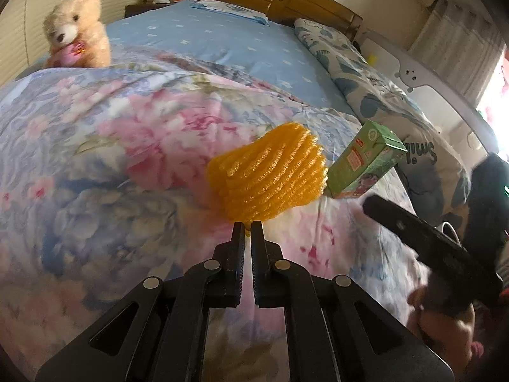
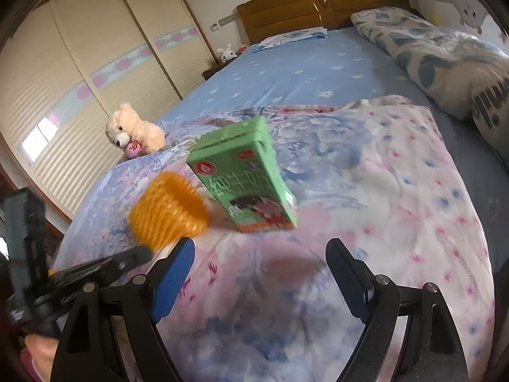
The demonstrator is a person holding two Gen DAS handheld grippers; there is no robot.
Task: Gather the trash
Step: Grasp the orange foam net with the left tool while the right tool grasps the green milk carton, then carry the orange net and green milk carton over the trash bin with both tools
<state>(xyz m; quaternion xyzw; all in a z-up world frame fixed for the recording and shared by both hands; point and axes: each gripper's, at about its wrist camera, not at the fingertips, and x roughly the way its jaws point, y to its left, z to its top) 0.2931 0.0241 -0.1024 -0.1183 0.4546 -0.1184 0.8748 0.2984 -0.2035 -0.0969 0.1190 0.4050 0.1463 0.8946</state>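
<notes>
While the left tongs (image 1: pixel 248 227) are pressing together on the near edge of the orange foam net (image 1: pixel 267 172), we are securing the first piece of trash on the bed. A sliver of orange is showing between the tips, so we are judging this a pinch on the net's rim rather than an empty closure. In the right wrist view the net (image 2: pixel 168 211) is lying on the flowered quilt (image 2: pixel 397 191), left of the green drink carton (image 2: pixel 241 175) and just beside it.

The right tongs (image 2: pixel 259 248) are standing spread wide with nothing between their blue pads (image 2: pixel 175 273). They are pointing toward the carton, which is resting tilted on the quilt, just beyond the tips.

We are judging the task to be at an early stage:
- net: gripped, not yet lifted clear;
- carton: untouched;
- bin or bag: not appearing in either view.

A plush bear (image 2: pixel 133 130) is sitting at the far left edge of the quilt and is presumably not trash.
</notes>
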